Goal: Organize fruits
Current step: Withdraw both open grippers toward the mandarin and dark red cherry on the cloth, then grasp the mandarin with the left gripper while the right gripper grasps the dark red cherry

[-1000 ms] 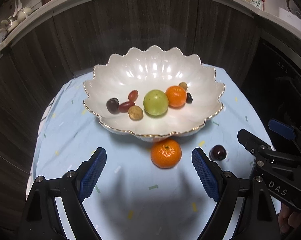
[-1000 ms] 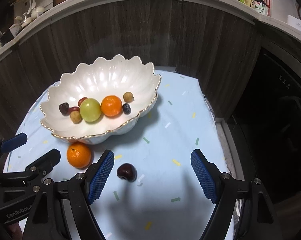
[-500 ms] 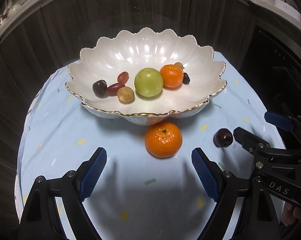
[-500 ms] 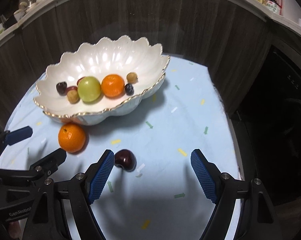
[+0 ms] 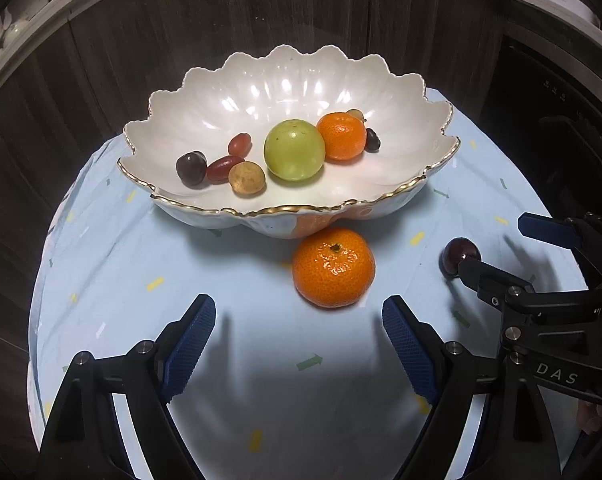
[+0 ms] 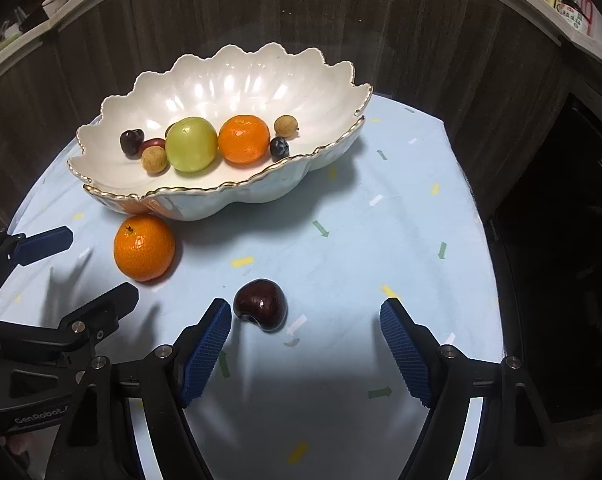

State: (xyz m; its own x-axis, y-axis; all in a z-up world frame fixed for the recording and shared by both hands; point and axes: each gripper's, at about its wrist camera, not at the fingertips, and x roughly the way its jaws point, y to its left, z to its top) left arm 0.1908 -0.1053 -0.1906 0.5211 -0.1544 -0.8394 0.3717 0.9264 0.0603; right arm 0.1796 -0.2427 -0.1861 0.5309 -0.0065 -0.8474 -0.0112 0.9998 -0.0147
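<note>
Your left tool (image 5: 299,318) is released, its blue pads spread wide above the pale blue tabletop (image 5: 113,256), with the loose tangerine (image 5: 333,267) lying at frame centre just beyond the gap, close against the front of the scalloped white bowl (image 5: 381,80). Your right tool (image 6: 305,322) is also released and grasps nothing. The dark cherry (image 6: 261,305) sits on the cloth just beside its left pad (image 6: 205,354), at lower centre of the right wrist view. In the bowl lie a green fruit (image 5: 294,155), another tangerine (image 5: 341,136) and several small fruits.
</note>
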